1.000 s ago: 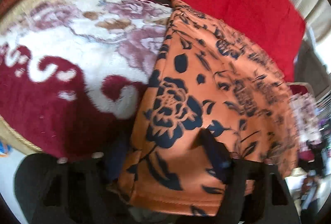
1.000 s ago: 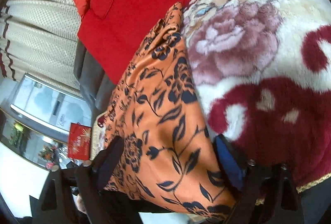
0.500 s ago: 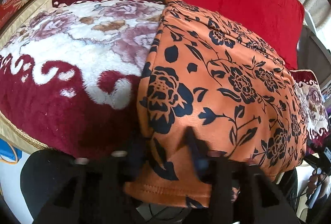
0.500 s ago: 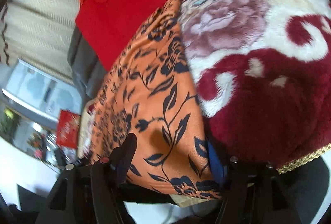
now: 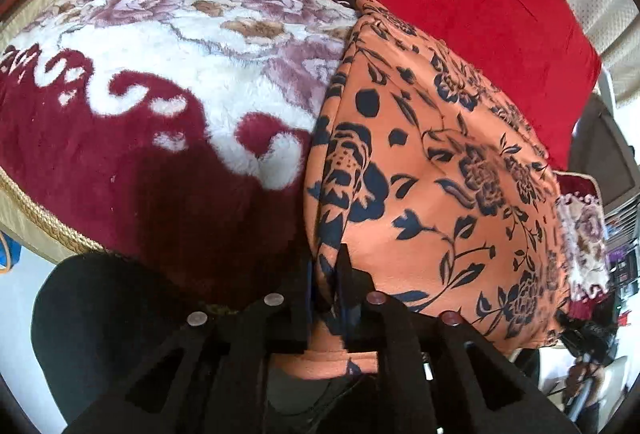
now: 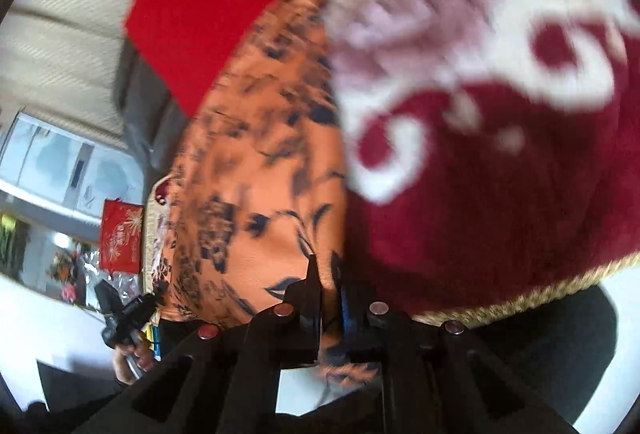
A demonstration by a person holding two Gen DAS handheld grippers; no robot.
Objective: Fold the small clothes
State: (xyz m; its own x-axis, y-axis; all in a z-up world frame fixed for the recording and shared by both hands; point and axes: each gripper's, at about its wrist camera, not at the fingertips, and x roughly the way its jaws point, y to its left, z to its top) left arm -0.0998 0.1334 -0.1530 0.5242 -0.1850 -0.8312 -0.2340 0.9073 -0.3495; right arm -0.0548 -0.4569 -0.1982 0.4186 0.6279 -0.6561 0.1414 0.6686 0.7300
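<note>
So both claws have just clamped down. Half a second back the fingers on each side were spread wide around the near hem of the orange garment with the dark blue floral print [image 5: 436,173]; now the left claw [image 5: 326,274] is pinched narrow on a bunched-up bit of that hem at its left near corner, and the right claw [image 6: 326,274] has done the same at the other near corner. In both wrist views the cloth is squeezed into a thin ridge between the fingers, so I'd call that a real grip on both sides, not just a touch.

The garment itself lies spread flat on the plush maroon and cream floral blanket [image 5: 160,81], with its far edge up against the bright red cushion [image 5: 480,13] at the back. The near hem hangs a little over the blanket's front edge, right where the claws have it.

The right wrist view is pretty smeared, so that side looks to be on the move already, though I can't tell which way from the blur alone.

My read: the grab step is done and the fold proper is up next, probably lifting the near hem and carrying it toward the far edge. Main worry is one corner slipping out since the fabric looks thin and slick, which would leave a crooked fold.
</note>
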